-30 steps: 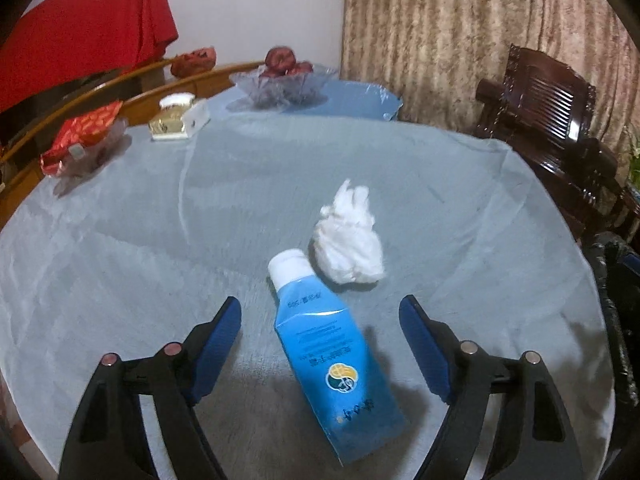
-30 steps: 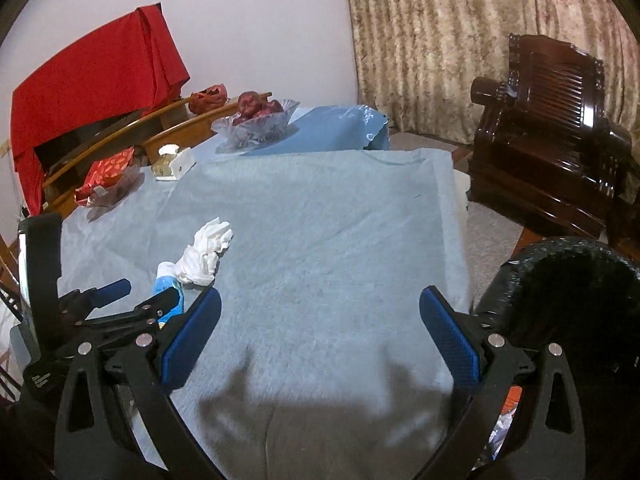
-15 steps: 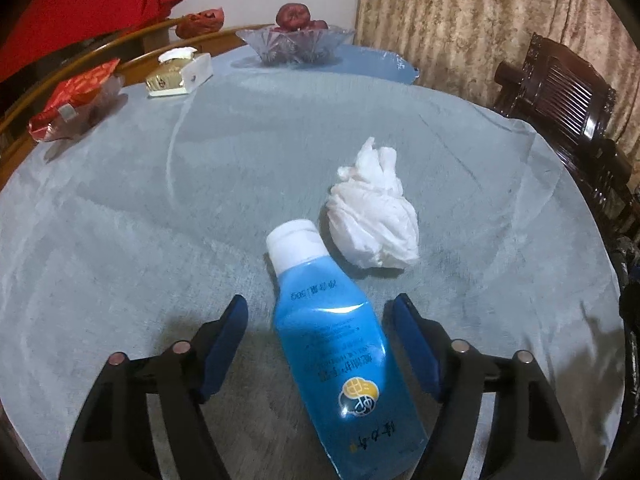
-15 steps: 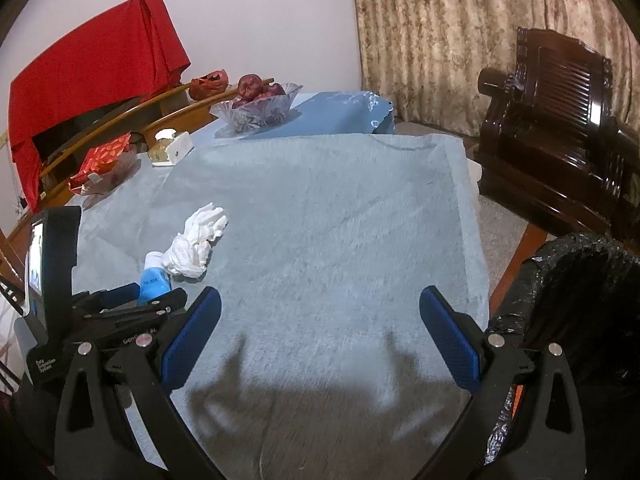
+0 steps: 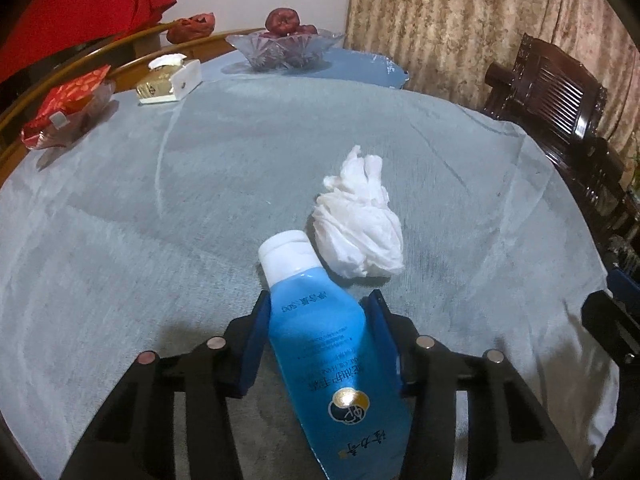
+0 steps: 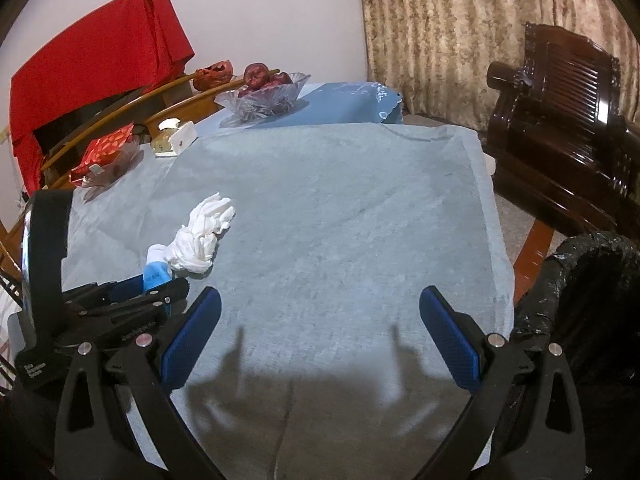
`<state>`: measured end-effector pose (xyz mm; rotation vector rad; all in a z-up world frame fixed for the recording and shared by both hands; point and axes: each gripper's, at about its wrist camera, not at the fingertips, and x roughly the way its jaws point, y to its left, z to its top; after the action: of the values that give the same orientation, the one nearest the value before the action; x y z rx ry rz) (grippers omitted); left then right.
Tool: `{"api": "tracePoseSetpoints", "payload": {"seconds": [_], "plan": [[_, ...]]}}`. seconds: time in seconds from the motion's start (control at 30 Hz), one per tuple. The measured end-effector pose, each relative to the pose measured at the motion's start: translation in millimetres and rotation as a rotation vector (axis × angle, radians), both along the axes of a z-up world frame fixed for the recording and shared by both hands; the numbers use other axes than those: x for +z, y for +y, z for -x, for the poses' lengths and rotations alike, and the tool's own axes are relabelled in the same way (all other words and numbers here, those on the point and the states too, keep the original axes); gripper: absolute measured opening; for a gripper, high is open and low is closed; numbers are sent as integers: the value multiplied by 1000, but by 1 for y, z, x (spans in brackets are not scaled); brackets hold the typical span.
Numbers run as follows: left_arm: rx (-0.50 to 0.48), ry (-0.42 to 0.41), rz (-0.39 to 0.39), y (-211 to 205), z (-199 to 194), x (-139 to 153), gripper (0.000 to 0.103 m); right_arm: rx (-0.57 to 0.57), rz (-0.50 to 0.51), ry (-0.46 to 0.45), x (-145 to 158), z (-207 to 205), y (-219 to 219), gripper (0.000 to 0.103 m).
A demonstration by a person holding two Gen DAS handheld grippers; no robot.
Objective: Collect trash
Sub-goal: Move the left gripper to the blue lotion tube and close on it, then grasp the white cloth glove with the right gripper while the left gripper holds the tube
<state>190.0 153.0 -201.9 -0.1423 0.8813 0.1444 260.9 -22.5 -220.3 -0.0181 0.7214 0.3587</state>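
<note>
The left gripper (image 5: 318, 322) has just closed onto the tube (image 5: 332, 356), so lift straight, clear of the tissue (image 5: 358, 220); right gripper (image 6: 320, 336) gapes empty.

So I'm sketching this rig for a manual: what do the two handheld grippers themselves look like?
Both look alike. The left gripper and right gripper each have two black, angular plastic fingers with cut-out slots, tipped by flat blue pads and joined by round silver pins. Seen from the right wrist, the left gripper's black body carries small white lettering, too small to read. No cables or sleeves show.
</note>
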Motion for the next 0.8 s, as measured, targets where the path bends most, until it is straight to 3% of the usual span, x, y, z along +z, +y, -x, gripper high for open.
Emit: {"api": "tracePoseSetpoints", "payload": {"seconds": [0.3,0.5,0.8], "plan": [[28,-36,-9,32,18,17,48,39,-34,2,3,-12,24,97],[63,-48,-25,57,19,21,48,87,-47,-4,4,-26,63,97],[98,-64,-29,90,21,22,45,125,-9,10,-6,-42,111,96]]}}
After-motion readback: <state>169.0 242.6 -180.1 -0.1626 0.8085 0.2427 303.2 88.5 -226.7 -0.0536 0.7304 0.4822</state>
